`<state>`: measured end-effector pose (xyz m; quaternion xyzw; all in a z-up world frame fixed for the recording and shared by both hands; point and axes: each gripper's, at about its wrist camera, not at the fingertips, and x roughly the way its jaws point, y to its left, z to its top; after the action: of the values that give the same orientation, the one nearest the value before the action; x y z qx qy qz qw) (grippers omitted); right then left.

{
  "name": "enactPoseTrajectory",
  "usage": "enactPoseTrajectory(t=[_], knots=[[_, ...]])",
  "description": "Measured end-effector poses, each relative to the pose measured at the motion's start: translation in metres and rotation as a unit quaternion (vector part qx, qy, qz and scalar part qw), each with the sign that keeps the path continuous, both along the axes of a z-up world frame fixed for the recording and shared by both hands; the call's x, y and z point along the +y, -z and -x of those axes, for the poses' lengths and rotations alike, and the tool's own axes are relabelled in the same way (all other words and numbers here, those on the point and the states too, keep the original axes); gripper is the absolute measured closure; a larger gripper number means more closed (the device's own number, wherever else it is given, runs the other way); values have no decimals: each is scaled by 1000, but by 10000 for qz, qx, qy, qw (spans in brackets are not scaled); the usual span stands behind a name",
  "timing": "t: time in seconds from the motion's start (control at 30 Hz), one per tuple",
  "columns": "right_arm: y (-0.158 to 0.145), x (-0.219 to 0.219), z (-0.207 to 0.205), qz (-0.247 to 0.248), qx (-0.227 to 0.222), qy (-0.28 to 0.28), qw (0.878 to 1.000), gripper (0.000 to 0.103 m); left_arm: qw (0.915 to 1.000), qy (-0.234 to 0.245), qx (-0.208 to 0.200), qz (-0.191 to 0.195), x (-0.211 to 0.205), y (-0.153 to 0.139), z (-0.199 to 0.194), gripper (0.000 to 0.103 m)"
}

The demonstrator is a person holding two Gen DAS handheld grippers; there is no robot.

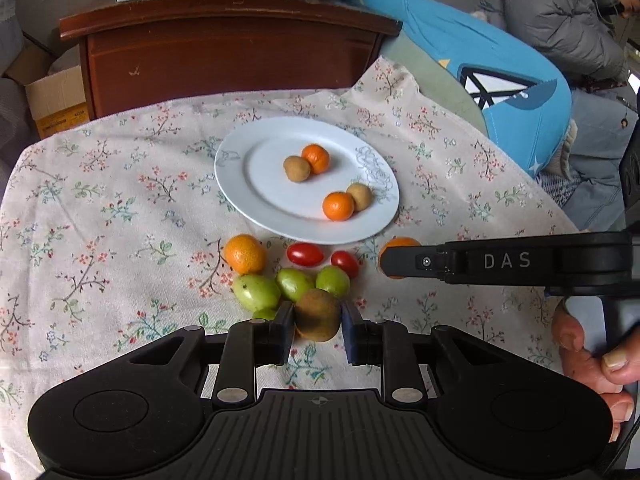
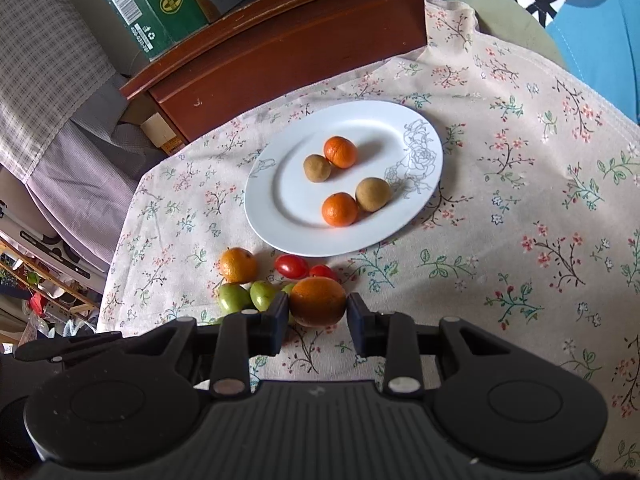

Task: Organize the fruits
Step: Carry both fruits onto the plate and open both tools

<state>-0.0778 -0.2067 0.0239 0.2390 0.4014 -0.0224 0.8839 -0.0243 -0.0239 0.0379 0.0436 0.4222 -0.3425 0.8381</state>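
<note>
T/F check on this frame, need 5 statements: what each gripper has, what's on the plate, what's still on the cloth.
1. The left gripper has a brown kiwi between its fingers. True.
2. The right gripper is empty. False: an orange sits between its fingers.
3. The white plate holds two oranges and two brown fruits. True.
4. Both cherry tomatoes are on the plate. False: they lie on the floral tablecloth, just in front of the plate.
5. The green fruits are on the plate. False: they lie on the cloth, near the left gripper.
</note>
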Motion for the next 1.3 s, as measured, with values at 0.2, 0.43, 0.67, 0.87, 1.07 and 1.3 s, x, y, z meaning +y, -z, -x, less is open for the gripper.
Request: enactPoseTrajectory(t=[0.2, 0.43, 0.67, 0.87, 1.07, 1.3], knots=[[-13, -9, -6, 26, -293, 142, 9995, 71, 9986, -317, -415, 73, -1, -14, -19, 81], [-21, -12, -18, 194, -462, 130, 9987, 71, 9978, -310, -585, 75, -11, -18, -39, 81], [-20, -24, -33, 184, -586, 255, 9978, 71, 9985, -272, -453, 111, -25, -9, -62, 80], [-8, -37, -54, 166, -463, 393, 9980, 71, 9985, -203, -513, -56, -42, 5, -79, 80], [8, -50, -74, 171, -283, 564, 9979, 71, 9990, -68, -423, -124, -54, 15, -91, 80], [21, -58, -93, 103, -131, 629, 9979, 71, 9994, -49, -296, -153, -63, 24, -106, 80]])
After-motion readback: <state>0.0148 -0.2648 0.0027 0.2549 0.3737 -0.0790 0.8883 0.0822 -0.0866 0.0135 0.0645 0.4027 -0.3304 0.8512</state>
